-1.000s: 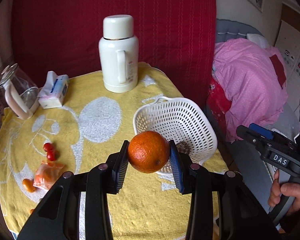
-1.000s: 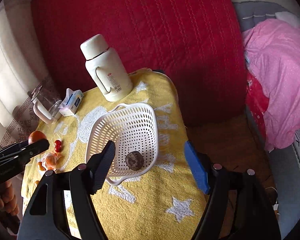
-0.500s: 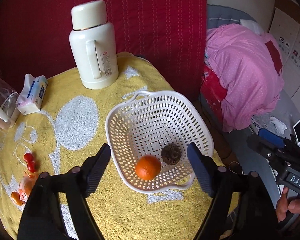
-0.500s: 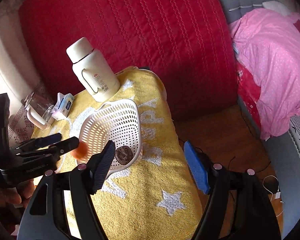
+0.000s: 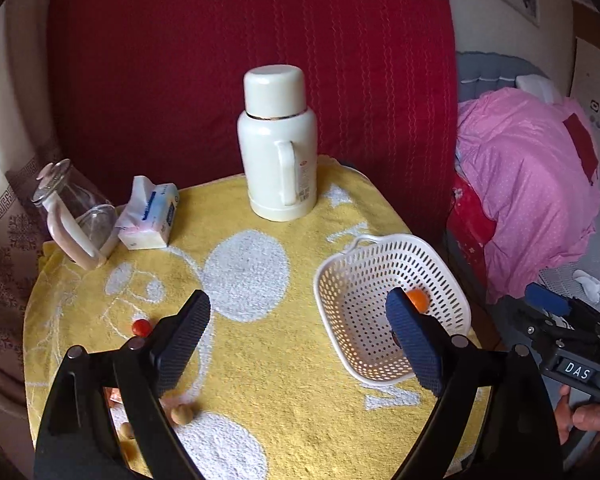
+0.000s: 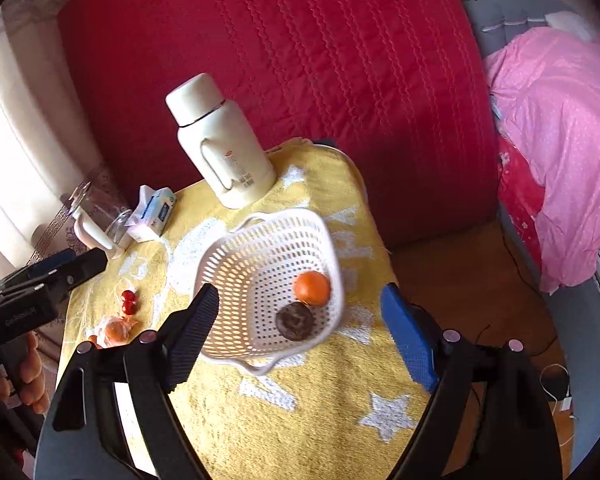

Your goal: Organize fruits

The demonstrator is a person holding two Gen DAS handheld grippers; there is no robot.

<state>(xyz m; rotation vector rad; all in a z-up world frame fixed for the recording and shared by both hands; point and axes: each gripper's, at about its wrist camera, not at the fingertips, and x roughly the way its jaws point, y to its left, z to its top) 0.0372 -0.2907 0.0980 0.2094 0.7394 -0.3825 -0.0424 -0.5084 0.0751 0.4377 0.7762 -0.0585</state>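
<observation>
While a deep red quilted cloth (image 5: 252,60) fills the upper half of both views, a round table under a yellow towel with white shapes (image 5: 268,364) takes the lower middle. At the right edge of each view lies a heap of pink dotted bedding (image 6: 556,128). On the towel, a cream vacuum flask with a side handle (image 5: 278,144) stands upright at upper centre of the left wrist view. Right of centre there, a white perforated plastic basket (image 5: 352,292) sits on the towel; in the right wrist view it lies at centre, its rim (image 6: 336,256) between the fingers.

The left gripper (image 5: 300,336) has its jaws wide apart with nothing between them, low in its own view. The right gripper (image 6: 300,332) is likewise spread apart and empty; it also shows at the lower right of the left wrist view.

A clear glass jug with a pale handle (image 5: 74,216) stands at the left, just beside a white and blue tissue pack (image 5: 150,216). Inside the basket rests a round orange fruit (image 6: 311,288), touching or nearly touching a dark brown round fruit (image 6: 295,320) below it. At lower left on the towel lie an orange packet (image 6: 116,330), two small red fruits (image 6: 129,302), and some small tan fruits (image 5: 180,414)
</observation>
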